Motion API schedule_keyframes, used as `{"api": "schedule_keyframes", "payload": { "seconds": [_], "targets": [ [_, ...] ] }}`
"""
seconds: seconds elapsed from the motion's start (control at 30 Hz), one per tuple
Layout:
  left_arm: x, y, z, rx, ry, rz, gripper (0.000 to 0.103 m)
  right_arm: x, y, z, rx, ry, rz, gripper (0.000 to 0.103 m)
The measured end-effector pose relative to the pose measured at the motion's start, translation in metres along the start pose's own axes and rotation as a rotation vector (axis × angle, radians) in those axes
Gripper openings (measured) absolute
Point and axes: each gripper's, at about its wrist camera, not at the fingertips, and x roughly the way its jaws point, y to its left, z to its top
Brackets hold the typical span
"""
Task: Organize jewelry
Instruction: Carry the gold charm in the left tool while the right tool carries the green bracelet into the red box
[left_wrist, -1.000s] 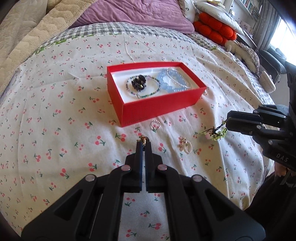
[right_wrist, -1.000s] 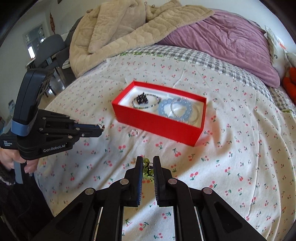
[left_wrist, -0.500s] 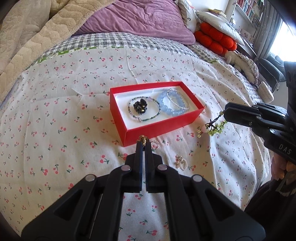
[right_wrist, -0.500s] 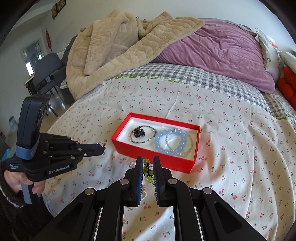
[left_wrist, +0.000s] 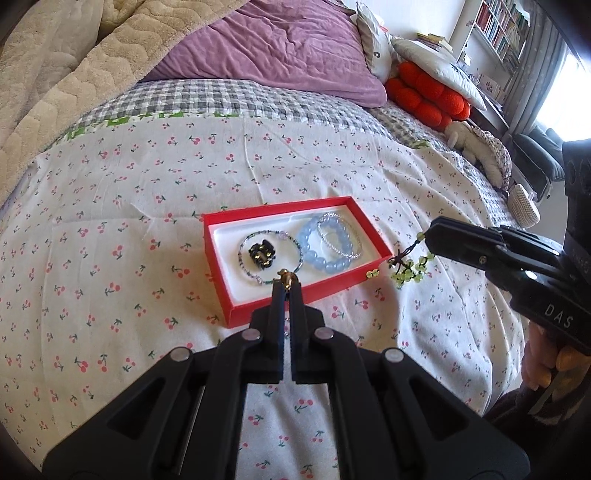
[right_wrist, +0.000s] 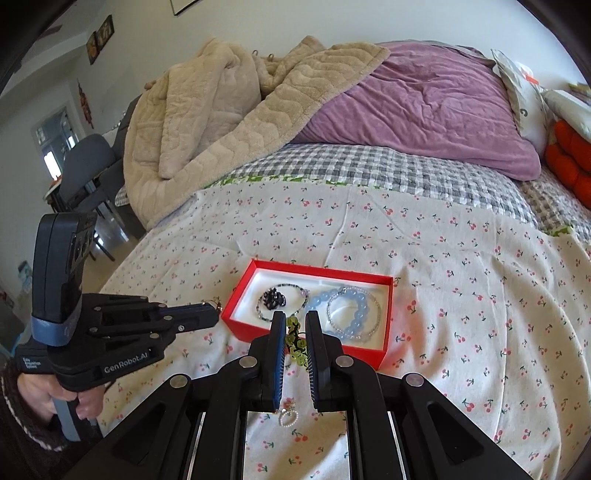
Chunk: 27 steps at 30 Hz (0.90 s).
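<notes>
Left gripper (left_wrist: 287, 286) pinches gold earring (left_wrist: 286, 277); right gripper (right_wrist: 295, 334) clamps green bracelet (right_wrist: 295, 341)

A bed (right_wrist: 461, 280) carries it all, spread with a white cherry-print sheet (left_wrist: 122, 229) that meets a grey checked cover (left_wrist: 236, 99) toward the head. Mid-sheet sits an open red box (left_wrist: 334, 284), lying directly on the cloth. Nearer the foot edge, a small pearl ring (right_wrist: 287, 418) lies on the sheet. Up at the head, a purple duvet (right_wrist: 436, 107) is bunched on the checked cover, and a beige quilted blanket (right_wrist: 207, 122) is heaped at the left head corner. On the right side rest a red cushion (left_wrist: 424, 98) and a white soft toy (left_wrist: 476, 151)
</notes>
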Motion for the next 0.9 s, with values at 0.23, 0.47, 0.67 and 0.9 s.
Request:
{"api": "schedule_keyframes", "payload": {
  "seconds": [0.23,0.47,0.67,0.9],
  "targets": [
    [0.008,-0.006,0.011,0.0,-0.016,-0.034,0.003,0.004,-0.001,0.014,0.044,-0.03,0.001,0.011],
    [0.029,-0.006,0.021,-0.016,-0.003,-0.067,0.003,0.02,-0.007,0.021,0.083,-0.018,-0.013,0.011],
    [0.053,-0.011,0.025,-0.022,0.034,-0.076,0.003,0.036,-0.024,0.023,0.135,0.011,-0.036,0.011],
    [0.072,-0.018,0.031,-0.032,0.045,-0.066,0.003,0.053,-0.041,0.021,0.175,0.051,-0.055,0.011]
  ]
}}
